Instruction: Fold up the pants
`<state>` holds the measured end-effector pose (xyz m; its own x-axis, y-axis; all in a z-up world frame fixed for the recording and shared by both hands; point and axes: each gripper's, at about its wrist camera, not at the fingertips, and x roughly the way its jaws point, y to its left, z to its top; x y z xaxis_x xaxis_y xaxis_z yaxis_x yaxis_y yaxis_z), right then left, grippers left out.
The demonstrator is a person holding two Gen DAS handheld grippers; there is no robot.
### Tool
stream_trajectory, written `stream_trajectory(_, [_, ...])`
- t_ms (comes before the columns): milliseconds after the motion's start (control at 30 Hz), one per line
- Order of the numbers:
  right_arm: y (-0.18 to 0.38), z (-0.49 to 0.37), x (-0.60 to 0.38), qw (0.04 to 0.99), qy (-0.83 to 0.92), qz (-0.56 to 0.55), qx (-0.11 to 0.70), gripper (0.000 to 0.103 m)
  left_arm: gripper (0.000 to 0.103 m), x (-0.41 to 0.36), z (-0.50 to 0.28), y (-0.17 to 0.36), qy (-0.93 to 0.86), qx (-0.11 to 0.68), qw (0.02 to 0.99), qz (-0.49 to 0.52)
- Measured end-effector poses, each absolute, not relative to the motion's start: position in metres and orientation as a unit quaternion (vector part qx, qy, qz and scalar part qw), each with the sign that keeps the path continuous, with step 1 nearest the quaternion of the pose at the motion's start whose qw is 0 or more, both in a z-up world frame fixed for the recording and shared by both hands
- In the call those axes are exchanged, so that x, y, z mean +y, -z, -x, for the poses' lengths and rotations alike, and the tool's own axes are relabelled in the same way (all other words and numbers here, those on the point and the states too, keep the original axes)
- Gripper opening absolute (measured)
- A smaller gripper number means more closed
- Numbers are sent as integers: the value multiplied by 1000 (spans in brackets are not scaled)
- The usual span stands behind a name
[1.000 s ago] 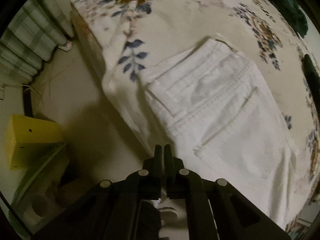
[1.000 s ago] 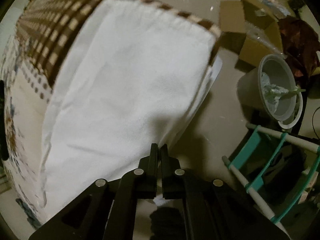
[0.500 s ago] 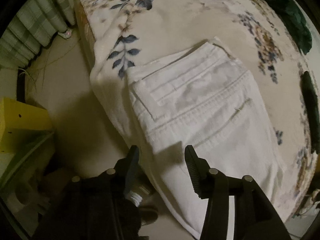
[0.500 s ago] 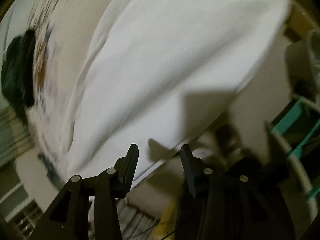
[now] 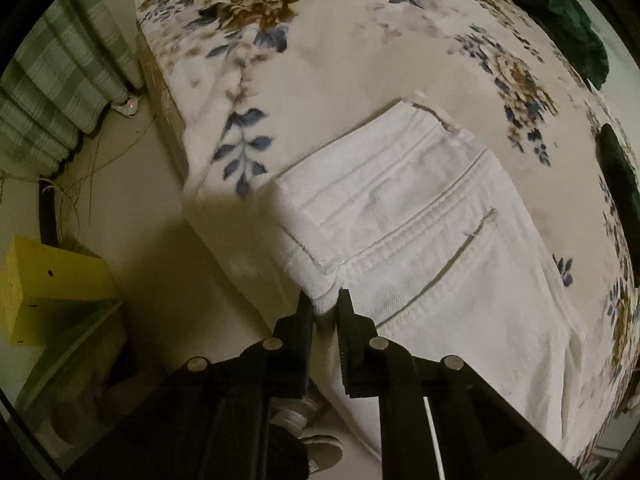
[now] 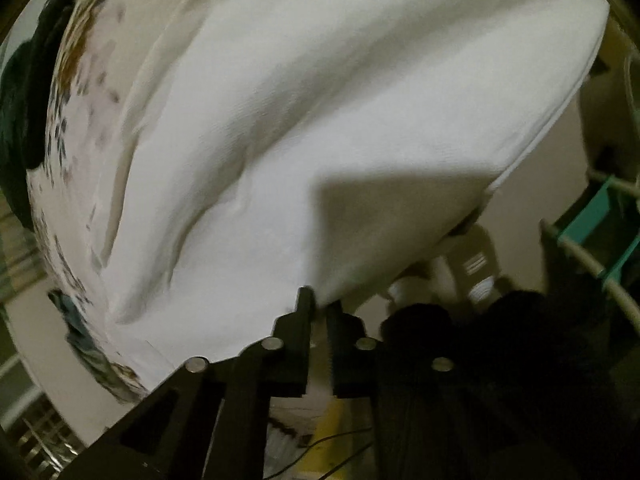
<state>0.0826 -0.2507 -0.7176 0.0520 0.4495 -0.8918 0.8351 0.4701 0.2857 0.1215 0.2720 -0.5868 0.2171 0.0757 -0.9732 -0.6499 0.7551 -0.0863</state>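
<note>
White pants [image 5: 420, 240] lie folded lengthwise on a floral bed cover [image 5: 340, 60], waistband and back pocket facing up, the near side hanging over the bed's edge. My left gripper [image 5: 325, 310] points steeply down at that edge near the waistband corner. Its jaws are closing, and a fold of white fabric sits pinched between them. In the right wrist view the pants [image 6: 300, 120] fill most of the picture as a broad leg panel. My right gripper [image 6: 320, 308] is closing on the leg's near edge, with cloth between its pads.
A dark green garment [image 5: 560, 12] lies at the bed's far side. On the floor stand a yellow box [image 5: 48, 280] and checked curtains [image 5: 52, 92] to the left. A teal rack [image 6: 592, 216] and a white shoe [image 6: 472, 264] are on the right.
Both grippers went from shut to open and have now closed on the pants' near edge. The right gripper swung a long way along the leg; the left barely moved.
</note>
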Motion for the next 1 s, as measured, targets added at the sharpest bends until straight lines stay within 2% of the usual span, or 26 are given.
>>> stream_trajectory(200, [737,-79,-265,521,161,-506,668,5,12,282,-121,606,-242,598,717,266])
stream_trajectory(267, [742,-72,-276,512,145,-529,661,15,13,277,-123,595,-237,597,724,249])
stream_trajectory(333, [737,-63,-289,521,139,-534,651,50,14,264,-123,579,-231,597,737,216])
stream_trajectory(367, [729,-56,-302,536,139,-538,635,53,15,257,-123,574,-228,598,741,202])
stream_trajectory(400, [723,-51,-313,546,143,-535,629,54,21,251,-123,568,-224,600,745,189])
stream_trajectory(433, [717,-44,-326,557,149,-530,622,57,35,237,-122,561,-214,605,748,168])
stream_trajectory(467, [708,-35,-343,573,159,-529,606,57,44,227,-121,557,-206,608,750,157])
stream_trajectory(500, [702,-27,-360,585,171,-528,591,59,61,215,-121,554,-196,612,753,145])
stream_trajectory(533, [693,-16,-382,600,191,-528,569,60,74,199,-120,550,-182,615,755,133])
stream_trajectory(733, [683,44,-493,624,314,-535,475,62,81,91,-129,555,-81,640,761,77])
stream_trajectory(1000, [744,77,-572,605,316,-622,384,62,81,-68,-129,601,52,673,738,-4])
